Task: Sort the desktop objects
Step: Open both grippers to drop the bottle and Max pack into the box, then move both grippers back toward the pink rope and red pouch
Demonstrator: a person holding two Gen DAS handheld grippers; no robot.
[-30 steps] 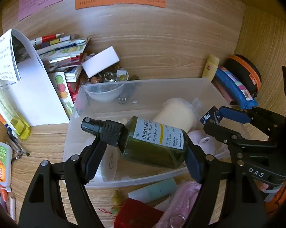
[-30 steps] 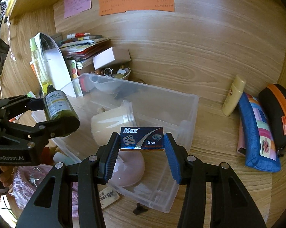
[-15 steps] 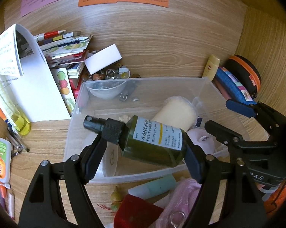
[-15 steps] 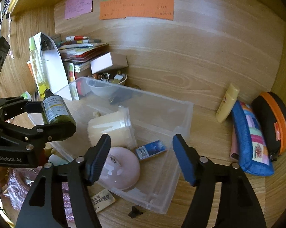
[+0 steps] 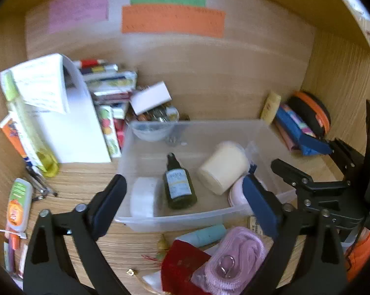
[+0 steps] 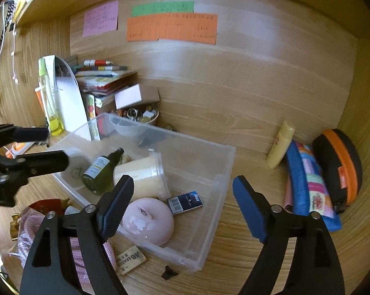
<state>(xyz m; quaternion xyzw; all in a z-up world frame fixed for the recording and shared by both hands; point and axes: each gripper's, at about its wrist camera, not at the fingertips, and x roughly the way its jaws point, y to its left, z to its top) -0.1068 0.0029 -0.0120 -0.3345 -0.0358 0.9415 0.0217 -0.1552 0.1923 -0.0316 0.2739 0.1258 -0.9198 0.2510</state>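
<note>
The green bottle (image 5: 178, 184) lies on its side in the clear bin (image 5: 175, 220), between the white roll (image 5: 143, 196) and the cream tub (image 5: 223, 167); the blue Max box (image 6: 185, 202) lies beside the pink dome (image 6: 148, 221). My left tongs (image 5: 185, 202) and right tongs (image 6: 183, 205) gape wide, holding nothing.

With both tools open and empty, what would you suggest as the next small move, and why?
Probably bring the left tool back toward the teal tube lying just outside the clear bin. The green bottle already lies inside, and the tube is the nearest unsorted item.
</note>
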